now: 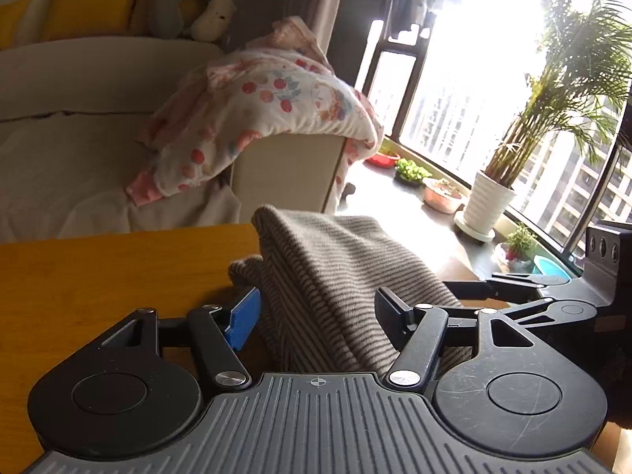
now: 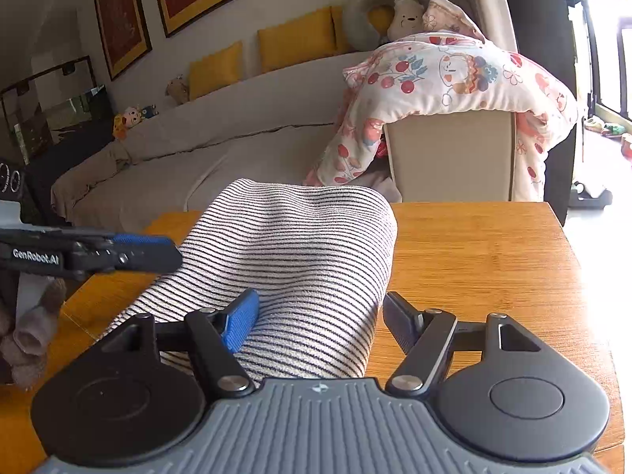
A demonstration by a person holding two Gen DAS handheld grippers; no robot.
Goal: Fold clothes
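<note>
A black-and-white striped garment [image 2: 308, 245] lies humped up on the wooden table [image 2: 474, 256]. My right gripper [image 2: 320, 324] is open around its near end: the blue pad [image 2: 241, 324] touches the cloth, while the black pad stands clear of it with bare wood in the gap. From the left wrist the same garment [image 1: 335, 260] rises in a ridge between the wide-apart fingers of my left gripper [image 1: 318, 314], which is open with loose cloth lying against both pads. The left gripper [image 2: 170, 254] shows at the garment's left edge, and the right gripper [image 1: 454, 288] reaches in from the right.
A beige sofa [image 2: 237, 150] with yellow cushions stands behind the table, with a floral blanket [image 2: 454, 75] over its arm. Potted plants [image 1: 489, 197] line the window ledge. Brown fabric [image 2: 27, 339] hangs off the table's left edge. Bare table [image 1: 98, 276] lies to the left.
</note>
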